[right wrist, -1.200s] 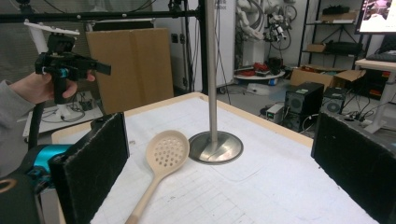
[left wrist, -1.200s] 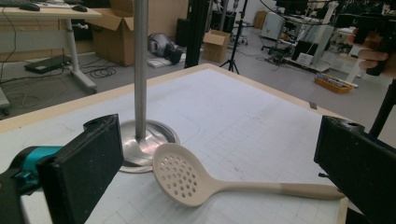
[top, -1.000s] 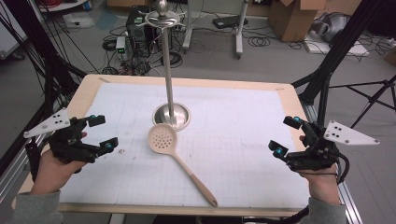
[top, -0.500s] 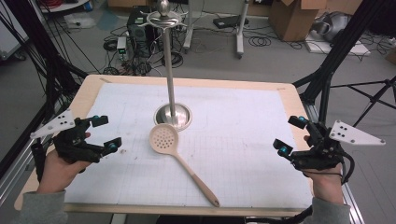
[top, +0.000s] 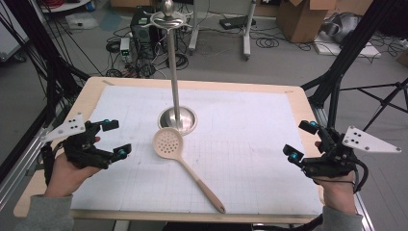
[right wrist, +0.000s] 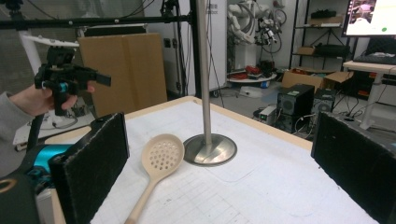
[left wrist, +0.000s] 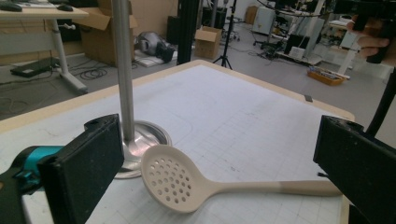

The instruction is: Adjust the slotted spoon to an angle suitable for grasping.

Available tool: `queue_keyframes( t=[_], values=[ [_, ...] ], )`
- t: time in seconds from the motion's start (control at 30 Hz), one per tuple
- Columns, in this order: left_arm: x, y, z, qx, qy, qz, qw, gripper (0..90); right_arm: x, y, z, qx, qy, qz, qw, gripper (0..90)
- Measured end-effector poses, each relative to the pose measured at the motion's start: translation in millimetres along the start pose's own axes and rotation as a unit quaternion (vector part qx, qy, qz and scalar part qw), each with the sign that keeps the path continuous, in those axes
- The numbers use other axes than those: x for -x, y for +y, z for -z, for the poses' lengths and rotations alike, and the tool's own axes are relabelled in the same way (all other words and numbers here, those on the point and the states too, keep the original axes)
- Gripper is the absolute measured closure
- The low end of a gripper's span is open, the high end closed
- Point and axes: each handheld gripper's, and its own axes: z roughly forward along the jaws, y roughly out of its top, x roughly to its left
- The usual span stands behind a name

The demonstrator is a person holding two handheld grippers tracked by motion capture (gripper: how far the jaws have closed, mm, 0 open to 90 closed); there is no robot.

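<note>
Slotted spoon lies flat at mid-desk, bowl just near of the metal stand base, handle running near-right. Left tool and right tool hover at opposite edges, jaws spread, both empty.

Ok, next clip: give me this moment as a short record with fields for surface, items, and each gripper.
surface: table with a white grid mat
items: slotted spoon lying flat, bowl beside the stand's base; metal stand upright at mid-table
left gripper: open, at the mat's left edge, apart from the spoon
right gripper: open, at the mat's right edge, holding nothing
contact: neither gripper touches anything
</note>
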Motion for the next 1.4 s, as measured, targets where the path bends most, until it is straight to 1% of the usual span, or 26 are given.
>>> queue_keyframes(
  t=[0.1, 0.17, 0.3, 0.4, 0.47, 0.53, 0.6, 0.67, 0.77, 0.8, 0.83, 0.87, 0.9, 0.97, 1.07, 1.17, 1.2, 1.3, 1.33, 1.4],
  values=[
    [-0.1, -2.1, -3.0, -0.004, -0.003, -0.001, 1.0000, 2.2, 2.0, -1.2, -0.7, -0.001, -0.002, -0.003, 1.0000, 2.9],
    [1.5, -4.0, -6.5, -0.011, -0.006, -0.001, 0.9999, 3.6, 1.7, -3.3, -3.4, -0.004, 0.001, -0.005, 1.0000, 2.9],
    [6.1, -5.0, -11.0, -0.017, -0.012, -0.006, 0.9998, 4.7, -1.5, -1.6, -3.7, -0.006, 0.006, 0.001, 1.0000, 2.9],
    [8.6, -5.3, -15.0, -0.022, -0.019, -0.009, 0.9995, 8.0, -2.9, -0.3, -2.7, -0.003, 0.011, 0.004, 0.9999, 2.9],
    [8.6, -5.7, -18.1, -0.024, -0.025, -0.008, 0.9993, 10.0, -3.5, 0.2, -1.7, -0.003, 0.011, 0.000, 0.9999, 3.0],
    [7.9, -6.4, -20.2, -0.029, -0.025, -0.009, 0.9992, 14.6, -2.6, 0.1, -1.3, -0.002, 0.012, 0.002, 0.9999, 3.0],
    [6.2, -8.0, -22.1, -0.036, -0.030, -0.005, 0.9989, 19.6, -0.4, -1.0, -1.1, 0.000, 0.010, 0.004, 0.9999, 3.0],
    [4.5, -9.7, -22.9, -0.045, -0.027, -0.001, 0.9986, 25.9, 0.3, -2.4, -0.5, -0.004, 0.009, -0.002, 1.0000, 3.0],
    [3.4, -11.6, -23.9, -0.052, -0.031, 0.008, 0.9981, 33.7, 0.6, -3.6, -0.5, -0.005, 0.005, -0.005, 1.0000, 3.0],
    [3.8, -11.8, -24.2, -0.053, -0.030, 0.009, 0.9981, 38.7, 0.2, -3.3, -0.5, -0.006, 0.006, -0.001, 1.0000, 3.0],
    [4.4, -12.0, -25.2, -0.057, -0.029, 0.006, 0.9979, 40.8, -0.8, -3.1, -0.9, -0.005, 0.009, -0.002, 0.9999, 2.9],
    [5.1, -12.1, -26.1, -0.060, -0.029, 0.005, 0.9978, 43.4, -1.6, -2.7, -1.0, -0.007, 0.009, 0.001, 0.9999, 3.0],
    [6.0, -12.5, -27.5, -0.065, -0.030, 0.002, 0.9974, 46.6, -1.9, -2.5, -1.4, -0.006, 0.011, 0.002, 0.9999, 3.0],
    [7.3, -13.5, -30.6, -0.073, -0.025, -0.001, 0.9970, 53.7, -2.9, -2.2, -1.8, -0.009, 0.013, 0.000, 0.9999, 3.0],
    [7.9, -16.1, -34.7, -0.085, -0.027, -0.005, 0.9960, 62.3, -2.8, -2.8, -3.2, -0.010, 0.016, 0.001, 0.9998, 3.0],
    [8.5, -19.5, -39.5, -0.090, -0.029, -0.007, 0.9955, 70.8, -2.2, -3.2, -3.7, -0.012, 0.014, 0.002, 0.9998, 3.0],
    [8.7, -20.4, -40.3, -0.091, -0.030, -0.009, 0.9954, 75.2, -2.4, -3.4, -4.1, -0.012, 0.016, 0.001, 0.9998, 3.0],
    [9.4, -23.4, -43.5, -0.091, -0.032, -0.012, 0.9952, 83.4, -3.0, -3.6, -4.5, -0.011, 0.017, 0.001, 0.9998, 3.0],
    [9.7, -25.7, -46.2, -0.092, -0.039, -0.010, 0.9950, 86.1, -3.3, -3.2, -4.2, -0.014, 0.016, 0.003, 0.9998, 3.0],
    [10.5, -28.7, -49.9, -0.094, -0.047, -0.009, 0.9945, 87.7, -4.1, -3.2, -4.7, -0.013, 0.017, 0.002, 0.9998, 3.0]
  ],
)
